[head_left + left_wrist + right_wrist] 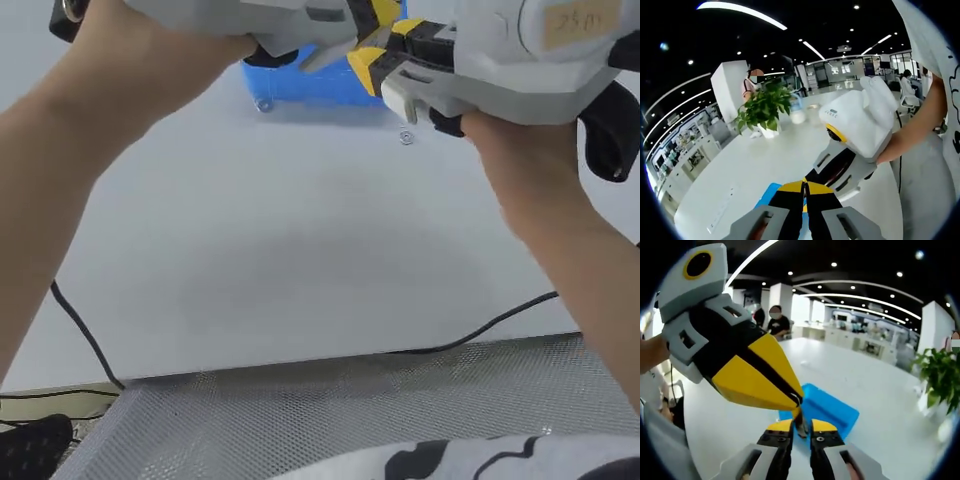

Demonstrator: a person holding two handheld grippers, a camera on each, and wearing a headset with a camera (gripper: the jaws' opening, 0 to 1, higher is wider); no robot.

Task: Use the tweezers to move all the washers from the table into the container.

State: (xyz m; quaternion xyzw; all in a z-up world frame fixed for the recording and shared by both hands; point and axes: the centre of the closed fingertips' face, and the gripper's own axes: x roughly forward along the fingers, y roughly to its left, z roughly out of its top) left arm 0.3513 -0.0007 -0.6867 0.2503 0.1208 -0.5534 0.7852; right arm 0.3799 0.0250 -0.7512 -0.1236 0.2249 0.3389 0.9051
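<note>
**Tweezers up, washers waiting**

The right tool (801,427) pinches a thin strip, seemingly the tweezers (800,420). The left tool (796,401) is closed, its tip against it. Beyond, a washer (406,137) and another washer (263,105) lie on the worktop (300,260) beside the blue container (320,88). They are likely light, flat and slippery, best nipped across the rim.

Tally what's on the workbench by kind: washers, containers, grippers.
Loose washers: 2
Blue container: 1
Grippers: 2, the left gripper and the right gripper
Total: 5
</note>
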